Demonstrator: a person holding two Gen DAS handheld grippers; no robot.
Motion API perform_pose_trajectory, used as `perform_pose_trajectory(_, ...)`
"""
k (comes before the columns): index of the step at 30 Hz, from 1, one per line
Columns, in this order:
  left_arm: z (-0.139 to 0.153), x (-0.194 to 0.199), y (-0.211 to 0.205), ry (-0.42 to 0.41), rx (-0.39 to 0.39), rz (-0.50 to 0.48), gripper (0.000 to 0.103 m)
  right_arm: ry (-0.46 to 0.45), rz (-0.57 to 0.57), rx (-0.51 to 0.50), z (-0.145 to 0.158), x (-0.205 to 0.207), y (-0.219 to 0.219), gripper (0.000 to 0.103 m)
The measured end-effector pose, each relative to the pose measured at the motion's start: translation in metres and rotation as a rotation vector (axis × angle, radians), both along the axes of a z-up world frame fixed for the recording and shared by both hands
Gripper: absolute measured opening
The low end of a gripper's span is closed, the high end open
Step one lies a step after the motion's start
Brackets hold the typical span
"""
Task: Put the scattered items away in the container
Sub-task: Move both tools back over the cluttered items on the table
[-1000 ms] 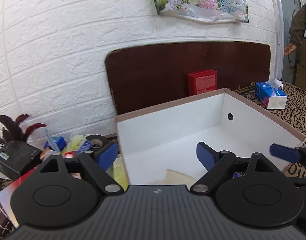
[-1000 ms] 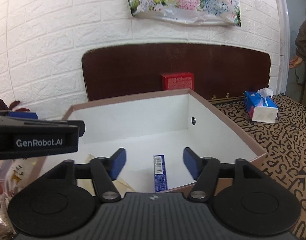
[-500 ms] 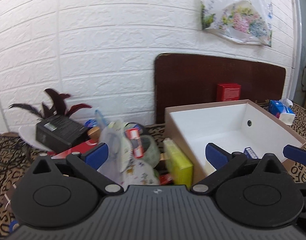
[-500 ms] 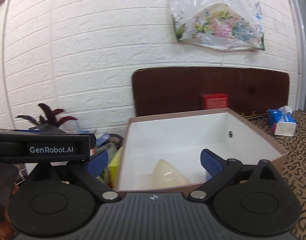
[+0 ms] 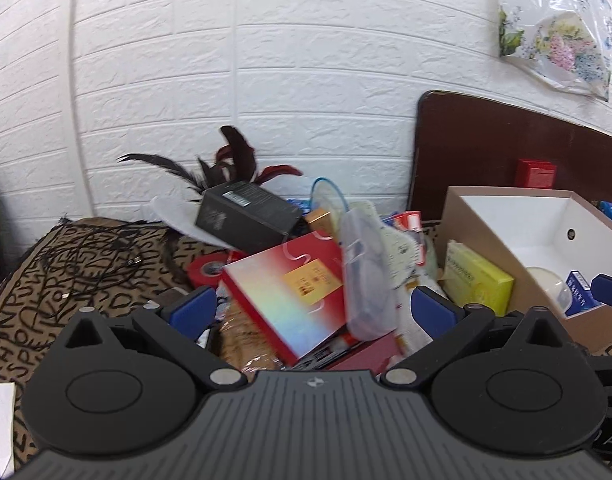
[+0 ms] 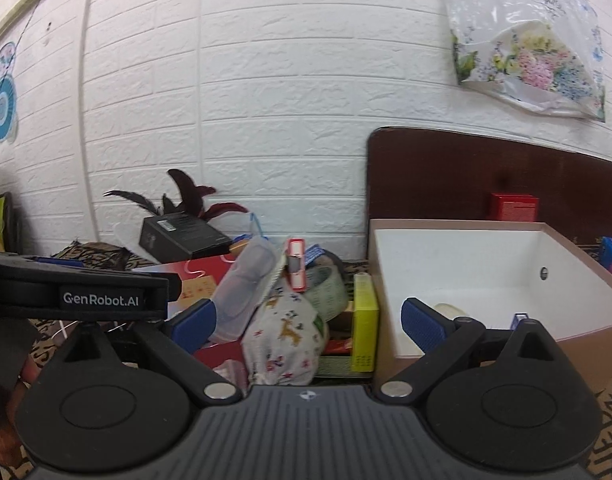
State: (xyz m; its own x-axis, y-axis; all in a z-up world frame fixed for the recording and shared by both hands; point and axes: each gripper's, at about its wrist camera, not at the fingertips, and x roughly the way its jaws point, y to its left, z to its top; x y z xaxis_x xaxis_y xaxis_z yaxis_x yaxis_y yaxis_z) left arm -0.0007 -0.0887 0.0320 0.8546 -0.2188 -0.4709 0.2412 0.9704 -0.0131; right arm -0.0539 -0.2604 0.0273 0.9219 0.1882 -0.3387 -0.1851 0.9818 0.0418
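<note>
A brown box with a white inside (image 5: pixel 558 216) (image 6: pixel 466 256) stands at the right; a pale round item (image 5: pixel 546 280) and a blue carton (image 5: pixel 580 288) lie in it. A heap of items lies left of it: a red iridescent box (image 5: pixel 289 292), a clear plastic case (image 5: pixel 360 272), a yellow box (image 5: pixel 476 276) (image 6: pixel 364 304), a deer-print pouch (image 6: pixel 285 332), a tape roll (image 6: pixel 326 288). My left gripper (image 5: pixel 312 310) is open and empty above the red box. My right gripper (image 6: pixel 306 320) is open and empty above the pouch.
A black box (image 5: pixel 245 216) and dark feathers (image 5: pixel 225 160) sit at the back by the white brick wall. A black cable (image 5: pixel 93 256) lies on the letter-print cloth at the left. A red box (image 6: pixel 514 206) leans on the brown board behind the container.
Both grippers have swung left, away from over the box and onto the heap of items. Both stay open and empty.
</note>
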Motion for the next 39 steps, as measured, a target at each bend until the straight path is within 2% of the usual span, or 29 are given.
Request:
perform_pose_trajectory(2,-0.003,-0.004,0.01,-0.002,0.004,0.012,0.103,-0.001,0.022,-0.012,-0.002,-0.003,0.007,0.101)
perform_pose_trajectory(5,-0.013,-0.011,0.027,-0.011,0.052,0.031,0.103,-0.003,0.045,-0.015,-0.008,-0.009,0.017,0.101)
perform_pose_trajectory(10,-0.041,-0.019,0.057,0.022,0.108,0.07,0.103,0.018,0.086,-0.027,-0.026,-0.017,0.026,0.101)
perform_pose_trajectory(14,-0.06,-0.018,0.08,0.086,0.101,0.106,0.103,0.043,0.127,-0.046,-0.039,-0.017,0.036,0.1)
perform_pose_trajectory(17,-0.062,-0.019,0.091,0.099,0.087,0.113,0.103,0.072,0.152,-0.045,-0.046,-0.017,0.041,0.1)
perform_pose_trajectory(27,-0.069,-0.033,0.089,0.113,0.09,0.039,0.103,0.109,0.223,-0.05,-0.051,-0.026,0.048,0.099)
perform_pose_trajectory(39,-0.075,-0.045,0.073,0.126,0.083,-0.045,0.103,0.174,0.344,-0.125,-0.069,-0.049,0.061,0.098)
